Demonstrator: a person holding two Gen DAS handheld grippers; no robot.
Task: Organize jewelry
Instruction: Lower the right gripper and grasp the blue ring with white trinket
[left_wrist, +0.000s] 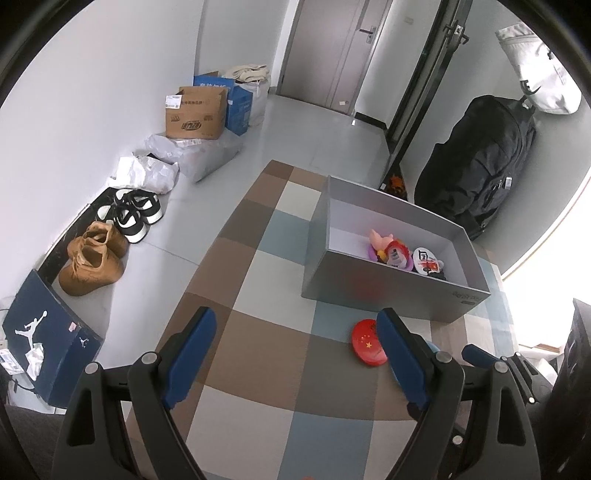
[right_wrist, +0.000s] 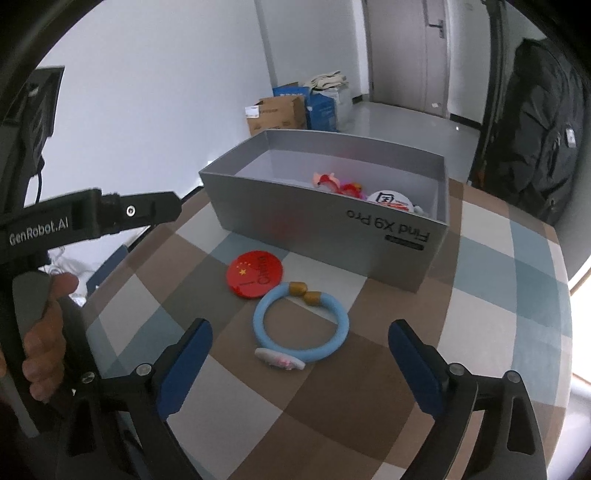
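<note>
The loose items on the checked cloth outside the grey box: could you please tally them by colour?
Red: 1, the round badge
Light blue: 1, the bracelet
Total: 2, both in front of the grey box.

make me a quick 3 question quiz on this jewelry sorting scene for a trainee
1. True or false: the light blue bracelet already lies inside the grey box.
2. Multiple choice: which item touches the bracelet on the checked tablecloth? A) red round badge B) tan shoe C) black backpack
3. Short answer: how do the jaws of the right claw and the left claw stand, and does either hold anything?

Key
1. False. It lies on the cloth in front of the box, between the right claw's open fingers.
2. A. The red round badge lies against the bracelet's far left edge.
3. Both stand wide open and hold nothing.
</note>
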